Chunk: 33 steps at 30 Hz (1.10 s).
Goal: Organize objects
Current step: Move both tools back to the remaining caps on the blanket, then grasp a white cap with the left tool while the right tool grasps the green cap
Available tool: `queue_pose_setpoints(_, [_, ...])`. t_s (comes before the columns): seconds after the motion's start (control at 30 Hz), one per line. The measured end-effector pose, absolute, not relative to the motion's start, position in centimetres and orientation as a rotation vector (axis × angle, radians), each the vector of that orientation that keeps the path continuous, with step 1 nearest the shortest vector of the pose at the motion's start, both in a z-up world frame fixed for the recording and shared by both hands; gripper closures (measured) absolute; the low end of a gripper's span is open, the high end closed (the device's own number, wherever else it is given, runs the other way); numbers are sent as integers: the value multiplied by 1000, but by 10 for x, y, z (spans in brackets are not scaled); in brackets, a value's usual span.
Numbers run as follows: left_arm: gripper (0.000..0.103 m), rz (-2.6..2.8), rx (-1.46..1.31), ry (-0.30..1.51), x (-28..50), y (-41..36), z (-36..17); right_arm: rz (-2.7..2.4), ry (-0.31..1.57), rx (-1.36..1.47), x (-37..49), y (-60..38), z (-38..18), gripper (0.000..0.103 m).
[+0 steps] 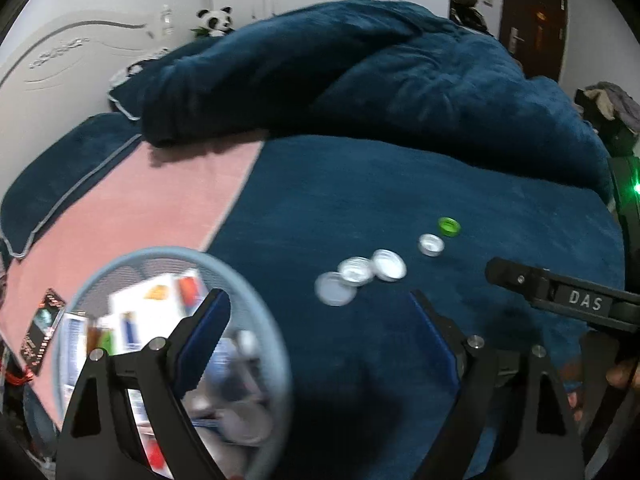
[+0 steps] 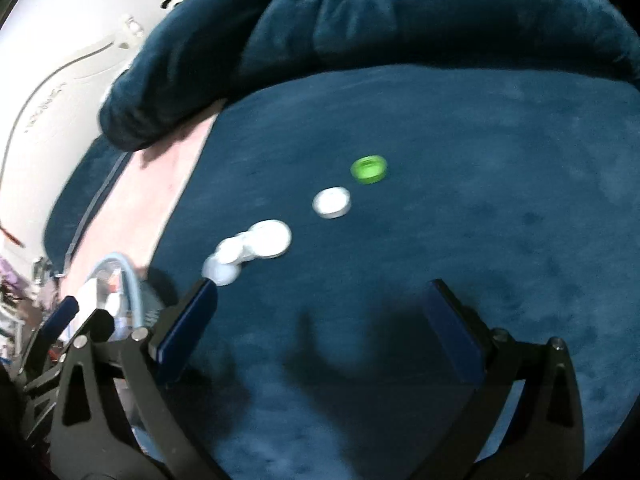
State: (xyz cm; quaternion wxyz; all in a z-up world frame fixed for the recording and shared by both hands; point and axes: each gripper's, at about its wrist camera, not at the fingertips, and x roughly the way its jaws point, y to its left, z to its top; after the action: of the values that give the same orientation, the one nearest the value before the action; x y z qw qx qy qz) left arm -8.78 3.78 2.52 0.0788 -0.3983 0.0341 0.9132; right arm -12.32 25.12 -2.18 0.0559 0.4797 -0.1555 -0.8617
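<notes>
Both grippers released, empty. Left gripper over mesh basket; right gripper above the bed. Four silver caps and green cap lie in a row. Judged step: approach. Next: descend on nearest cap.

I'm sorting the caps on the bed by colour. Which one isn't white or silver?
The green cap, at the far end of the row. The other four caps are white or silvery, three of them clustered nearer the basket.
</notes>
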Motion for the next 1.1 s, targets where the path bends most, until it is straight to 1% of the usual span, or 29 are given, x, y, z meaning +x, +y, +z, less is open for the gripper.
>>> queue_pose_setpoints(0.13, [13,2660,-1215,139,-87,72,8,-2674,-446,1505,-121,275,-35,0])
queue_pose_setpoints(0.27, [13,2555,-1240,178,-84,107,-21,-2703,-486,1587,-117,300,-54,0])
queue_pose_setpoints(0.4, [13,2546,-1233,135,-91,124,-45,-2721,-541,1641,-113,322,-69,0])
queue_pose_setpoints(0.47, [13,2591,-1248,83,-109,126,-57,-2723,-570,1652,-111,330,-74,0])
queue_pose_setpoints(0.53, [13,2623,-1269,81,-125,129,-64,-2720,-579,1659,-110,332,-77,0])
queue_pose_setpoints(0.67, [13,2650,-1283,189,-148,139,-73,-2702,-570,1673,-110,332,-84,0])
queue_pose_setpoints(0.8, [13,2649,-1308,157,-155,135,-80,-2702,-559,1678,-113,330,-88,0])
queue_pose_setpoints(0.97, [13,2618,-1169,127,-160,151,-69,-2744,-575,1642,-116,333,-85,0])
queue_pose_setpoints(1.07, [13,2537,-1144,119,-178,167,-70,-2770,-601,1633,-115,338,-85,0])
queue_pose_setpoints(1.1, [15,2519,-1148,130,-186,172,-73,-2776,-602,1633,-115,340,-85,0])
